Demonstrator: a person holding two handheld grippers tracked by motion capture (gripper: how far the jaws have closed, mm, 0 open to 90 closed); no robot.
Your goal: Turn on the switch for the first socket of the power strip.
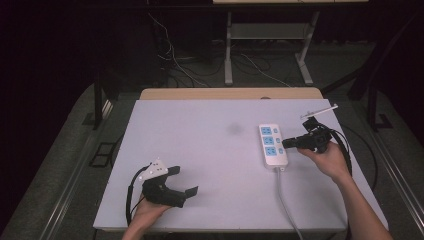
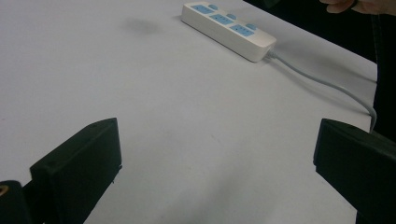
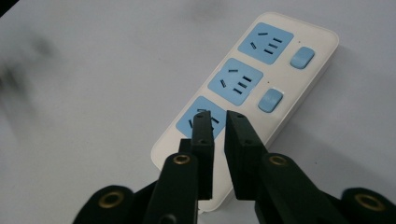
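A white power strip (image 1: 272, 145) with three blue sockets and blue switches lies on the right side of the white table top (image 1: 200, 150); it also shows in the left gripper view (image 2: 229, 30) and the right gripper view (image 3: 261, 84). My right gripper (image 1: 286, 143) points at its right side, and its tips (image 3: 219, 114) hang over the socket nearest the cord end. Its jaws are shut to a narrow slit with nothing between them; I cannot tell if they touch the strip. My left gripper (image 1: 184, 181) rests at the front left, jaws wide open (image 2: 217, 140) and empty.
The strip's grey cord (image 1: 282, 195) runs toward the table's front edge. A faint dark smudge (image 1: 234, 129) marks the board left of the strip. Beyond the far edge are a wooden strip (image 1: 230, 93), metal desk legs and floor cables.
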